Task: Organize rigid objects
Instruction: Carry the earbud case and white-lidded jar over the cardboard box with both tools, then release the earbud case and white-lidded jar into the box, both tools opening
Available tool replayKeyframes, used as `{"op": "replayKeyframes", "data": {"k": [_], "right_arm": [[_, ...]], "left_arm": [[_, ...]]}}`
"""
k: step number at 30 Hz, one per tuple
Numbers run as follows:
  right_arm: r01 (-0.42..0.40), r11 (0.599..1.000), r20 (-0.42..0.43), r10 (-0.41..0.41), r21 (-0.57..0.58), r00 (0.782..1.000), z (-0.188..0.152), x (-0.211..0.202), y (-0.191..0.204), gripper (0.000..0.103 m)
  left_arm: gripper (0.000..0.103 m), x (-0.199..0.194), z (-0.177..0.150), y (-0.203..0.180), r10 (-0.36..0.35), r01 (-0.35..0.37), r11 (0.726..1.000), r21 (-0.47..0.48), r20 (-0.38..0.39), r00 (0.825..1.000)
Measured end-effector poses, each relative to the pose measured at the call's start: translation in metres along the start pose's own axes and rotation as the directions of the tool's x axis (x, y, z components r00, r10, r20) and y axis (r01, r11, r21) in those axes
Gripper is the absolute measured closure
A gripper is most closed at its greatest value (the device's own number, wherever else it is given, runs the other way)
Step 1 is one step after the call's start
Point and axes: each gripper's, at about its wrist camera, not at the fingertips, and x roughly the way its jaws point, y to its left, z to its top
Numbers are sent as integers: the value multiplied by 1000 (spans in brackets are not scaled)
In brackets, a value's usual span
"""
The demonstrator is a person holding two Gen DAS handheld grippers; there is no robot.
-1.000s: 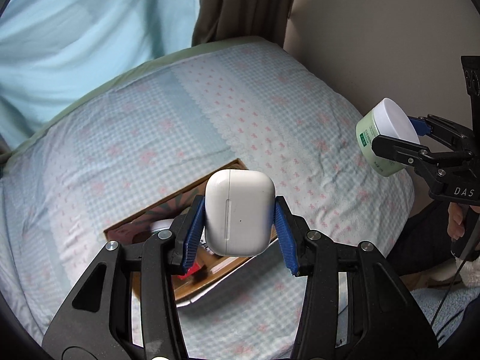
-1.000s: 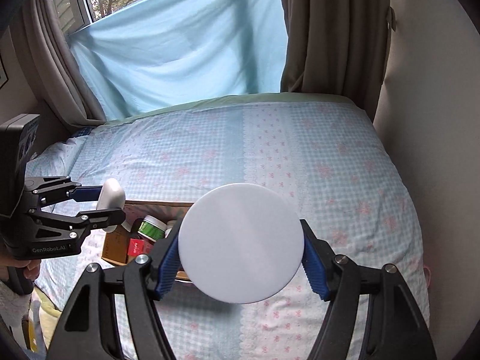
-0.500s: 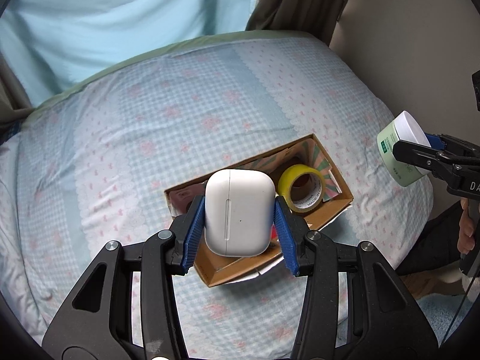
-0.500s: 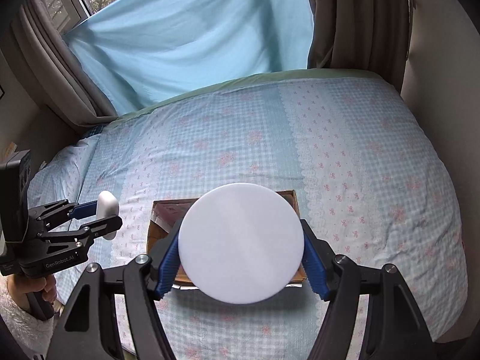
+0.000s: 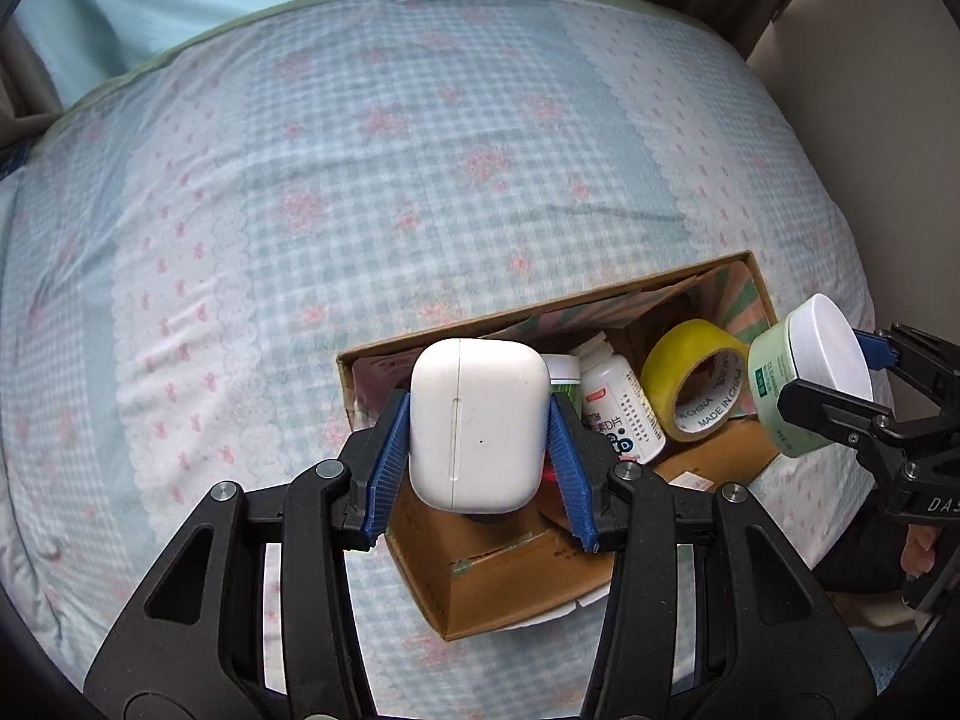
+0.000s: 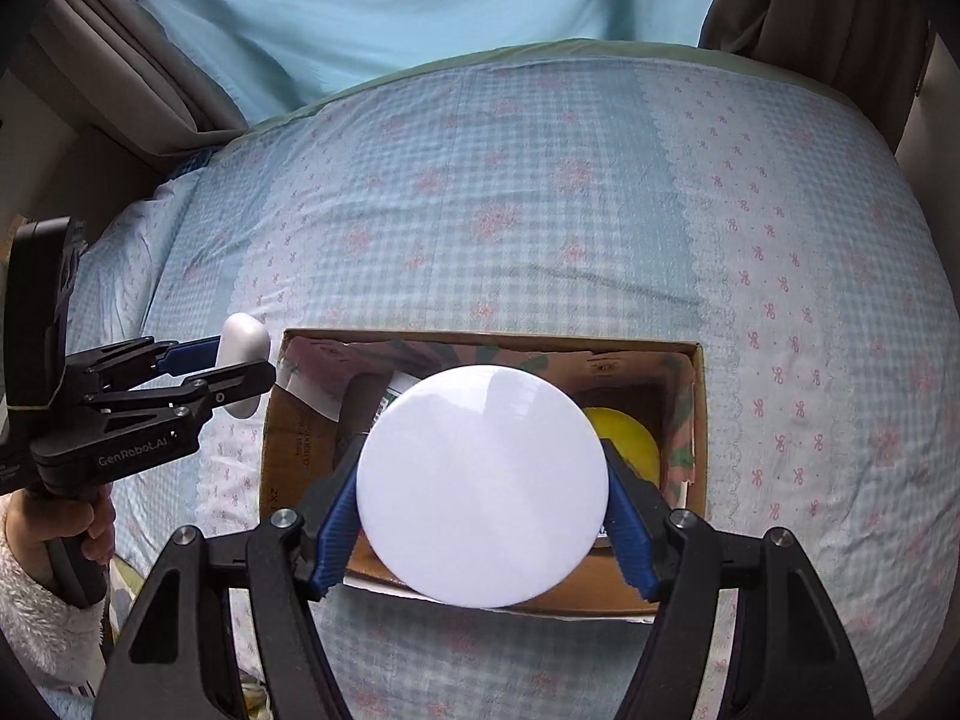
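Left hand-held gripper: clamping smooth white plastic earbud case; slipping risk.
Right hand-held gripper: gripping white-lidded green cream jar.
Crowded brown cardboard box: jar risking knocking yellow tape roll.

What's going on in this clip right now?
A person holds a gripper in each hand over a cardboard box on a bed. The left gripper clamps a white earbud case; the right gripper clamps a white-lidded cream jar. Both hang above the box, which already holds a yellow tape roll and a white pill bottle.
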Motion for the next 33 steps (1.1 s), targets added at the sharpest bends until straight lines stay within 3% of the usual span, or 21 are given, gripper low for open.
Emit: {"op": "replayKeyframes", "data": {"k": [5, 13, 21, 23, 24, 25, 26, 28, 31, 33], "right_arm": [[-26, 999, -63, 28, 28, 998, 6, 39, -4, 36], [-41, 998, -186, 48, 40, 981, 12, 86, -6, 36], [-51, 996, -259, 67, 68, 964, 7, 111, -6, 36], [-63, 995, -278, 83, 81, 957, 5, 115, -4, 34], [-60, 994, -279, 83, 91, 957, 4, 114, -4, 23], [-61, 993, -268, 87, 104, 960, 5, 112, -4, 14], [-57, 991, -243, 85, 119, 966, 4, 107, -4, 0], [-54, 990, -209, 80, 128, 975, 5, 96, -7, 0], [25, 996, -223, -5, 90, 975, -1, 88, -9, 0], [26, 996, -218, -6, 89, 976, -7, 83, -12, 0]], "left_arm": [[61, 38, 7, 9, -11, 8, 999, -45, -68, 998], [61, 74, 8, 6, 3, -6, 1000, -21, -152, 988], [61, 85, 10, 3, -1, -2, 1000, -21, -170, 986], [50, 81, 12, 0, -1, 0, 1000, -7, -160, 987], [17, 79, 13, -1, -8, 8, 1000, -4, -155, 988], [2, 76, 13, 0, 14, -15, 1000, -5, -147, 989], [1, 74, 14, 4, -8, 6, 1000, -19, -140, 990], [0, 69, 15, 8, -35, 29, 999, -41, -138, 990], [0, 63, 12, 5, -26, 22, 999, -30, -133, 991], [0, 57, 10, 1, -19, 16, 1000, -20, -126, 992]]}}
